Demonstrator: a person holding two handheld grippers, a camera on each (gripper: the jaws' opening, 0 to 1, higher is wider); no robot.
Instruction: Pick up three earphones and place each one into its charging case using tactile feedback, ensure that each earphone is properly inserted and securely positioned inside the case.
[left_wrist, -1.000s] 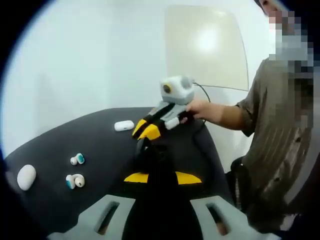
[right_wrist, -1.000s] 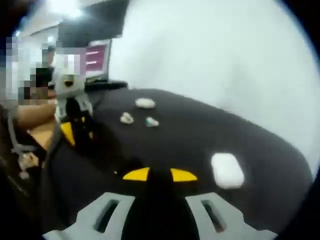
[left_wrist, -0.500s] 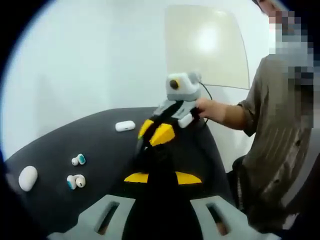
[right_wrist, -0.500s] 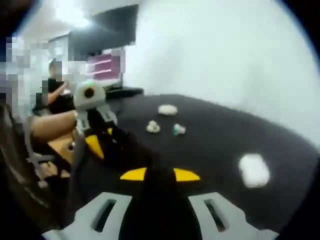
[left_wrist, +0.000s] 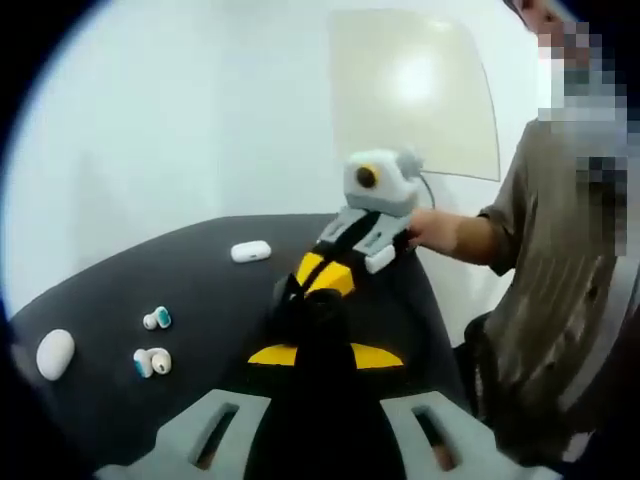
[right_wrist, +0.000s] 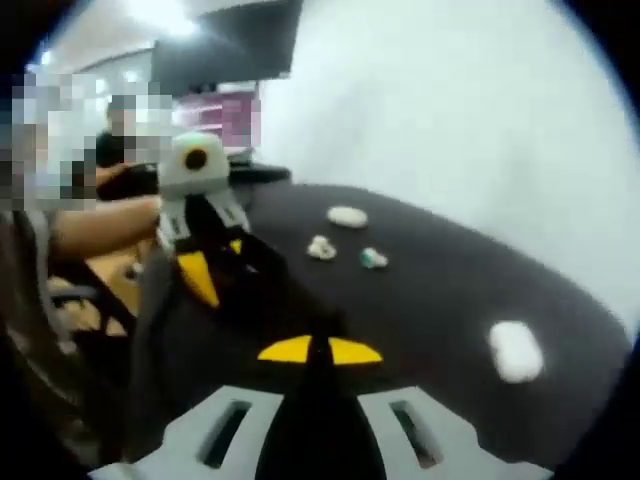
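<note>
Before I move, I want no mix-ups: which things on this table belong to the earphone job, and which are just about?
For the job:
- earphone with teal tip
- second earphone
- rounded white case
- oblong white case
- dark table

Just about:
- pale board on the wall
- monitor

Grippers crowd each other; open table beyond

In the left gripper view, the right gripper (left_wrist: 322, 280) hangs just ahead of the left gripper (left_wrist: 325, 355), barring the straight path; the dark table (left_wrist: 210, 290) to the left lies open up to the earphones (left_wrist: 152, 342), an oval case (left_wrist: 53, 354) and a far case (left_wrist: 249, 251). In the right gripper view, bare tabletop separates the right gripper's tips from another white case (right_wrist: 516, 350) at right.
</note>
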